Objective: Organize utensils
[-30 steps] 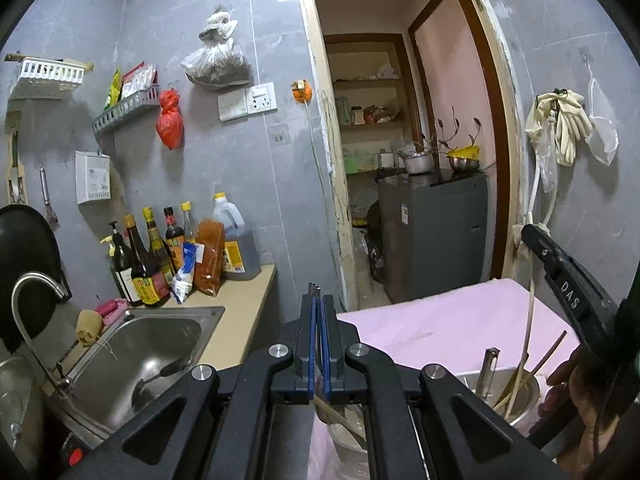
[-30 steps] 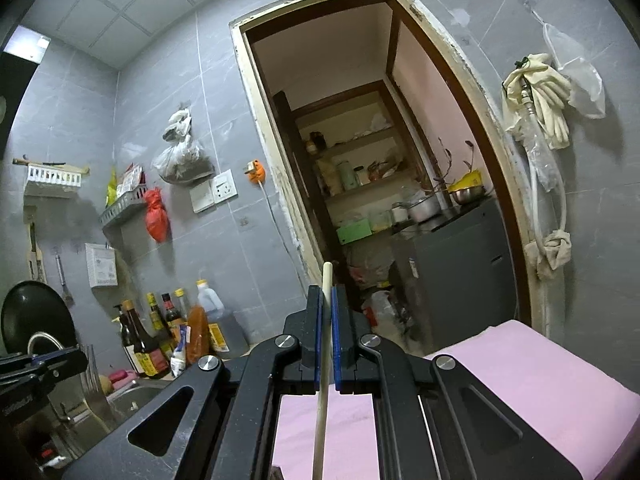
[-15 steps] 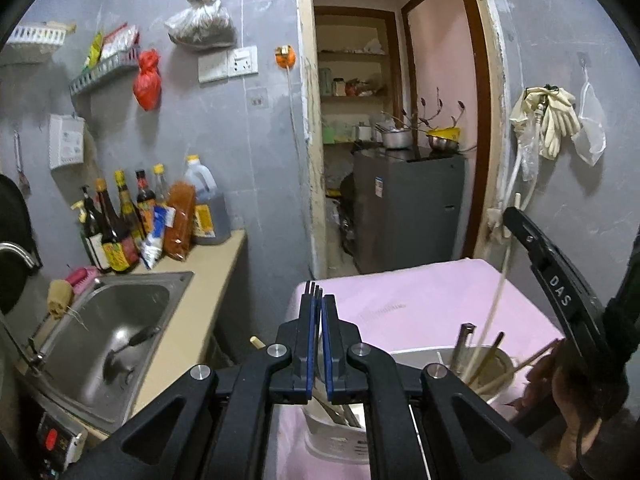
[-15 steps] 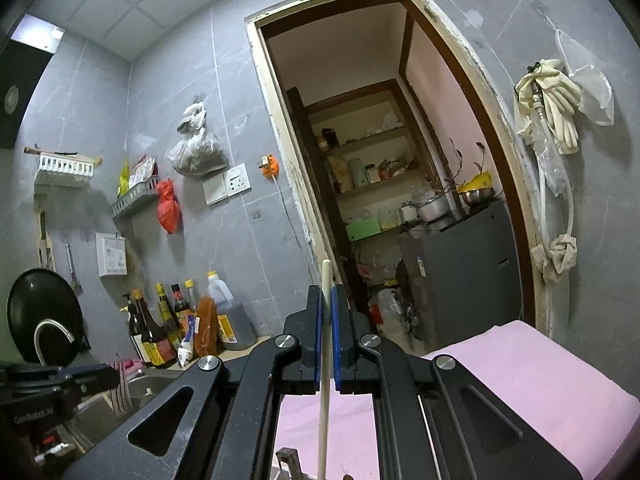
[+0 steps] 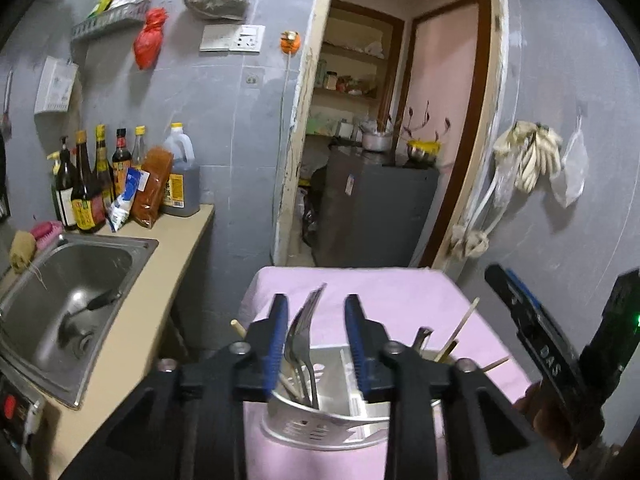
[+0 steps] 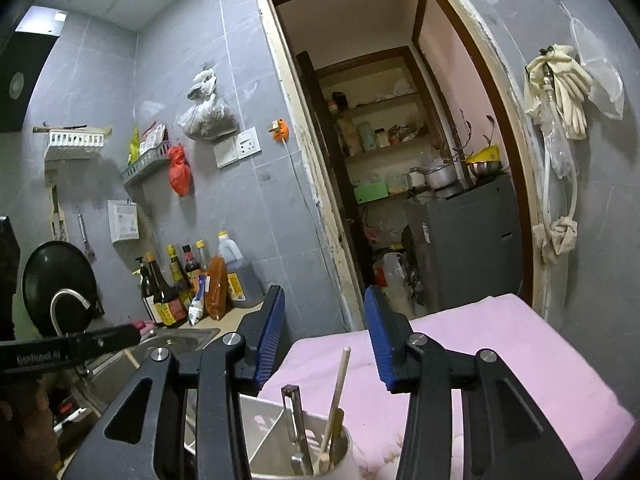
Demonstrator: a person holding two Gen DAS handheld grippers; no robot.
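Observation:
A metal utensil holder (image 5: 320,428) stands on the pink cloth (image 5: 400,296). My left gripper (image 5: 315,300) is just above it and its jaws are opening. Between them a fork (image 5: 302,332) stands in the holder, close to the left pad, with neither pad pressing on it. Chopsticks (image 5: 460,332) lean in the holder's right compartment. My right gripper (image 6: 323,292) hovers over the holder (image 6: 276,436), its jaws opening too. A pale chopstick (image 6: 339,384) stands free in the compartment below them, next to a metal tool (image 6: 292,408). Each gripper shows at the edge of the other's view.
A steel sink (image 5: 72,280) and a beige counter with sauce bottles (image 5: 92,184) lie to the left. Behind the table a doorway opens onto a grey cabinet (image 5: 372,208). Gloves and a bag (image 6: 568,92) hang on the right wall.
Both grippers were shut, the left on the fork and the right on the chopstick. Both have let go, and the utensils now stand in the holder. The left gripper tipped downward.

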